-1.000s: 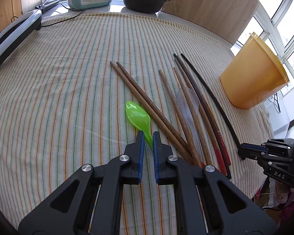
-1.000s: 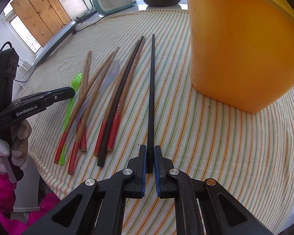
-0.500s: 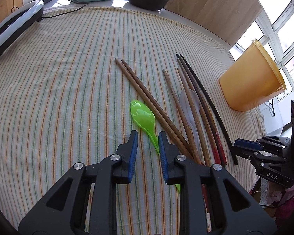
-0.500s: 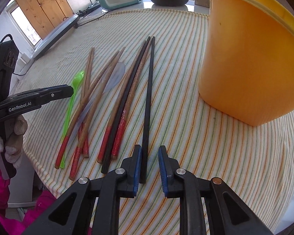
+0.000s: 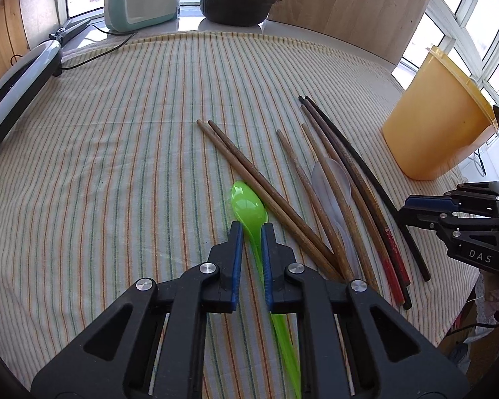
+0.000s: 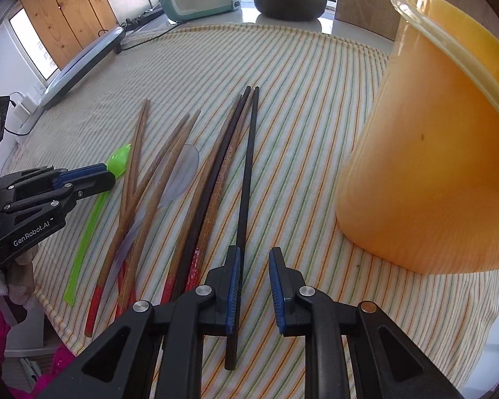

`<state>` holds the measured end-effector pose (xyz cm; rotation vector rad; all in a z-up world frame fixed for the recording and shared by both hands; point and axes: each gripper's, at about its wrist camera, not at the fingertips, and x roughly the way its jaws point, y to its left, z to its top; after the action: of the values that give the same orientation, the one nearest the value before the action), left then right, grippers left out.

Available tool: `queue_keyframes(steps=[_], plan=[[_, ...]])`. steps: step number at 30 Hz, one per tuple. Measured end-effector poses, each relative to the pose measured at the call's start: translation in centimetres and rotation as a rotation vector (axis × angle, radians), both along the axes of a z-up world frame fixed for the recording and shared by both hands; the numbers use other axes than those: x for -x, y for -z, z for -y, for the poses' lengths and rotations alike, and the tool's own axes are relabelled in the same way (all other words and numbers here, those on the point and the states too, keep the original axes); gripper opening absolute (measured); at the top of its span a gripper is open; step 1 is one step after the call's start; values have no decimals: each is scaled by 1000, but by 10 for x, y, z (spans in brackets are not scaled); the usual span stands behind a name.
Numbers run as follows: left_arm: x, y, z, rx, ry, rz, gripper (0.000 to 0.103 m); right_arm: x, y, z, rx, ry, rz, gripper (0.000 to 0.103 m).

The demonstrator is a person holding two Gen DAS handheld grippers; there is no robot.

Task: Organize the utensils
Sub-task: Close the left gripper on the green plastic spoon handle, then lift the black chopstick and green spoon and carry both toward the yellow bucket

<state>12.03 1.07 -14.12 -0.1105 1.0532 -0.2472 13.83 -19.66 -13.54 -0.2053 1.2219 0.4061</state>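
Two markings can be read. In the left wrist view, "DAS" is printed in pale capitals on the black body of the right gripper (image 5: 403,212), which is seen to the right of the left gripper's own fingers. In the right wrist view, "GenRobot.AI" is printed in pale letters on the black side of the left gripper (image 6: 111,176), seen to the left of the right gripper's fingers. No other text is legible.

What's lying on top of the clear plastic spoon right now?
Two brown wooden chopsticks cross over the clear plastic spoon, one over its bowl. The spoon's handle end is hidden under the bundle near the table edge.
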Motion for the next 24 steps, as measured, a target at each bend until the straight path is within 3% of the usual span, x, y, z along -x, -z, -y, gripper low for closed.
queue_keyframes(steps=[8,15,24], plan=[[1,-2,-6,13,2,-2,6,-13,0,-13,23,-7,5,17],[1,-3,-11,50,-6,-10,2,-22,8,-22,47,-6,-4,5],[4,-12,-16,99,-22,5,1,-14,-11,-12,-54,20,13,4]])
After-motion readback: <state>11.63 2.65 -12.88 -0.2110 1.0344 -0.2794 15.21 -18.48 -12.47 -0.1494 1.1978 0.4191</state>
